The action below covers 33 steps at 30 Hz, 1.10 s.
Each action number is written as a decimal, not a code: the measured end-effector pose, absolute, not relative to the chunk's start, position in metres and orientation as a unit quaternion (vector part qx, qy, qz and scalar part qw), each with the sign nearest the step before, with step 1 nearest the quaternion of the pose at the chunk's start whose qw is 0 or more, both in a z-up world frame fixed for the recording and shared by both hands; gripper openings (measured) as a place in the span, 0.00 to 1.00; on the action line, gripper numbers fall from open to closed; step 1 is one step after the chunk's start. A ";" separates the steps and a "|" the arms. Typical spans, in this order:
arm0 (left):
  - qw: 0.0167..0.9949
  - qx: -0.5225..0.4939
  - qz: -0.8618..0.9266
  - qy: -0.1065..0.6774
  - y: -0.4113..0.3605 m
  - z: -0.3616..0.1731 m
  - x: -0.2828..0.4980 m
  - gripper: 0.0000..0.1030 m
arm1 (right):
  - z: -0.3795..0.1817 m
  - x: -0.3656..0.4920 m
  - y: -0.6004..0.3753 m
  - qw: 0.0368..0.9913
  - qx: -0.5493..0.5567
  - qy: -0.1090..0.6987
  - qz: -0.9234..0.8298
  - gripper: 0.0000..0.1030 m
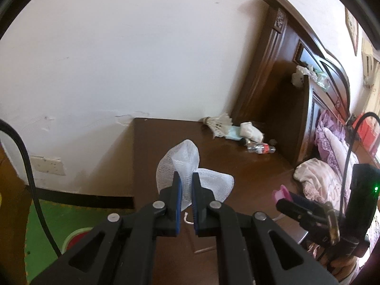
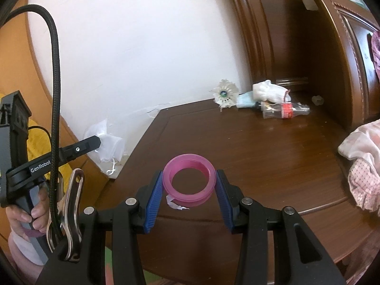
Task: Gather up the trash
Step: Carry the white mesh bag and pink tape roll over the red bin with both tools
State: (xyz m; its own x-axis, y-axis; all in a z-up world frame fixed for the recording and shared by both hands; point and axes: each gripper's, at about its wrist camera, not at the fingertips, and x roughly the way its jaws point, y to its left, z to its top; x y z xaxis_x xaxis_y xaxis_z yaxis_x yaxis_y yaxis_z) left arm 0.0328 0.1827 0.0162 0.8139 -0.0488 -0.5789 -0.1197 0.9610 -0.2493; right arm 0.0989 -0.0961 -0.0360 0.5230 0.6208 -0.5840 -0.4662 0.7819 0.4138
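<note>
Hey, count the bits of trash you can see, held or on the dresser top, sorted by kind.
Foam net sleeve, held: 1
Pink tape spool, held: 1
Plastic bottle: 1
Shuttlecock: 1
White wad: 1
Pale blue piece, perhaps a mask: 1
Total: 6

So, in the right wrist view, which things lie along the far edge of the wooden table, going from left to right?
Shuttlecock → light blue face mask → white crumpled cloth → plastic bottle with red label → small clear lump.
</note>
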 end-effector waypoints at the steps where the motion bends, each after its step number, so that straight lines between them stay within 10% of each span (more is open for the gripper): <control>1: 0.942 -0.139 0.021 0.305 0.186 0.015 0.030 0.07 | -0.036 0.097 -0.094 0.866 0.102 0.374 0.316 0.43; 33: 0.881 -0.215 0.151 0.392 0.296 -0.086 -0.053 0.07 | -0.047 0.055 0.007 0.822 0.045 0.384 0.418 0.43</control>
State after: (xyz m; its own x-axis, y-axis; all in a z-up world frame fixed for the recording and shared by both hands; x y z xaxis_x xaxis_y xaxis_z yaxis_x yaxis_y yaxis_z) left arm -0.0528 0.2962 -0.0861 0.6467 0.0975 -0.7565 -0.4353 0.8616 -0.2611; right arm 0.0549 0.0065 -0.0472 0.3549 0.7218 -0.5942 -0.6527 0.6463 0.3953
